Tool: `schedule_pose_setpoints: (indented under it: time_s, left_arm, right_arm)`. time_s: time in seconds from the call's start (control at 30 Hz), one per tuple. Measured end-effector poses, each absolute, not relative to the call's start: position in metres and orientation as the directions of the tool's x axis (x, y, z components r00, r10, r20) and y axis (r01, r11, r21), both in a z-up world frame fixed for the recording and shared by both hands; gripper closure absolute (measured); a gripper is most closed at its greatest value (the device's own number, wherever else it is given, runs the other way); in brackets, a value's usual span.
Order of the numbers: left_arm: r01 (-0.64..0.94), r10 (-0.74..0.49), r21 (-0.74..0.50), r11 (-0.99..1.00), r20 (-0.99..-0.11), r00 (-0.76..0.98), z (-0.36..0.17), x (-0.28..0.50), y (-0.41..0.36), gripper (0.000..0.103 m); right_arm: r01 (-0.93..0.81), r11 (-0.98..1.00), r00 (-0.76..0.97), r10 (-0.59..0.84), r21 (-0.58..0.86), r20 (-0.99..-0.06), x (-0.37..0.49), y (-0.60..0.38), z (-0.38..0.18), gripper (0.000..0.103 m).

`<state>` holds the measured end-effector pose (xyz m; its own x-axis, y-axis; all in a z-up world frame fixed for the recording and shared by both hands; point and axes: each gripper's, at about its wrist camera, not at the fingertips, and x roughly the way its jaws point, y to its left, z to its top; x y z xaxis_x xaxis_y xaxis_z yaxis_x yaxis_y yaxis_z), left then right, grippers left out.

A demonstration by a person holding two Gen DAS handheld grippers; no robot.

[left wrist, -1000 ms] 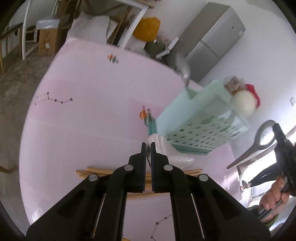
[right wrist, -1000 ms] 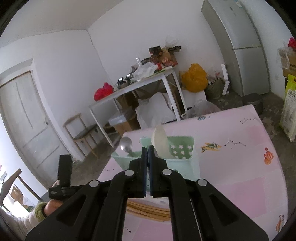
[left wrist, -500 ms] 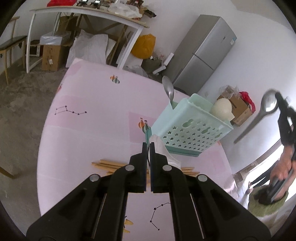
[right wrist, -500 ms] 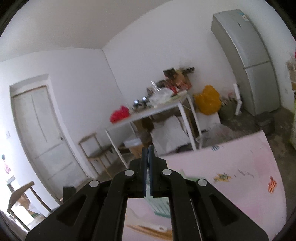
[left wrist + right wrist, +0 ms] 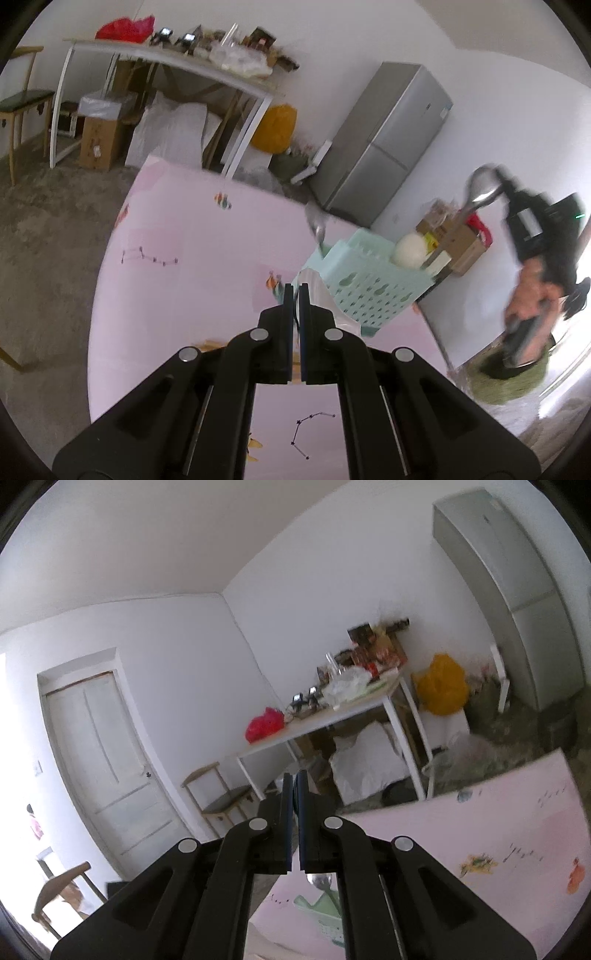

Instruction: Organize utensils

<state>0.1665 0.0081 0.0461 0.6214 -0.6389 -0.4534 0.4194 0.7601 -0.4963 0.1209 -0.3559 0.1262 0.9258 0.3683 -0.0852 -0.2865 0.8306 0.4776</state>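
A mint plastic basket (image 5: 369, 273) stands on the pink table (image 5: 184, 277). A white ladle head (image 5: 408, 251) and a metal spoon (image 5: 317, 225) stick out of it. Wooden chopsticks (image 5: 210, 345) lie on the table under my left gripper (image 5: 294, 295), which is shut, and I see nothing between its fingers. A crumpled white plastic piece (image 5: 325, 295) lies just beyond its tips, by the basket's near corner. My right gripper (image 5: 498, 177), raised at the far right, is shut on a second metal spoon (image 5: 480, 184). In the right wrist view this gripper (image 5: 294, 786) points level at the room, with the basket (image 5: 317, 904) low between its arms.
A grey fridge (image 5: 384, 147) stands behind the table's far corner. A cluttered white side table (image 5: 177, 62), cardboard boxes (image 5: 458, 240) and a chair (image 5: 22, 99) ring the room. A door (image 5: 107, 768) is on the left wall. A person's hand (image 5: 532, 295) holds the right gripper.
Both grippers have risen. The left one has drawn back from the basket and the chopsticks. The right one has lifted its spoon higher, and its view has tipped up from the basket to the room.
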Motion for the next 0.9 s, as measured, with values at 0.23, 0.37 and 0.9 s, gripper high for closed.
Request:
schedule_pose_setpoints:
  time_s: [0.23,0.37,0.9]
  left_arm:
    - [0.506,-0.678,-0.480,0.716,-0.306,0.669,0.086,0.148,0.022,0.102]
    - [0.541,-0.683,-0.452,0.709,-0.247,0.688,0.105,0.145,0.022,0.102]
    - [0.522,-0.529,-0.110,0.846,-0.303,0.793,0.139,0.169,-0.033,0.102]
  right_arm:
    - [-0.223,0.828,0.930,0.338,0.515,-0.141,0.131,-0.363,0.085,0.100]
    - [-0.178,0.826,0.924,0.327,0.534,-0.197,0.131,-0.364,0.063,0.100]
    - [-0.087,0.885,0.941,0.224,0.457,-0.255,0.096,-0.374,0.058,0.074]
